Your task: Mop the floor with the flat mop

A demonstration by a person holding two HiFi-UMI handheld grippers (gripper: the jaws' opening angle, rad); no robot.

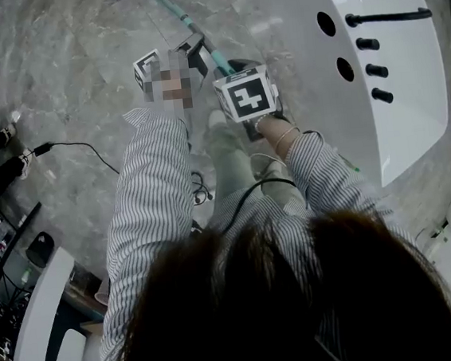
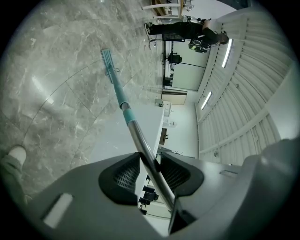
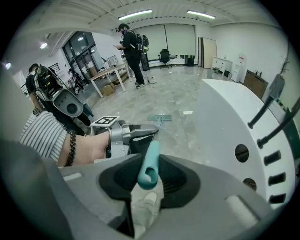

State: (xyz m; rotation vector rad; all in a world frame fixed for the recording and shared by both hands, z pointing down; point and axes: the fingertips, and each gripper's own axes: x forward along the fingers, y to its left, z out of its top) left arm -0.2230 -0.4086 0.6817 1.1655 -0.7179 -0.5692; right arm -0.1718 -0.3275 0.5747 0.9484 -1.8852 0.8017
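Close beside the flat mop (image 1: 178,14) — white counter (image 1: 399,117).

White curved counter (image 1: 410,108) with black pegs (image 1: 388,16) and round holes (image 1: 326,23), black cable (image 1: 73,143), distant standing person (image 3: 129,47)

A glossy grey marbled floor (image 1: 60,57) runs through a large open room. A curved white panel (image 1: 399,117) with round holes and black pegs stands at the right. Strip lights (image 3: 135,14) line the ceiling. Tall windows (image 3: 180,37) fill the far wall, with wooden tables (image 3: 108,74) nearby.
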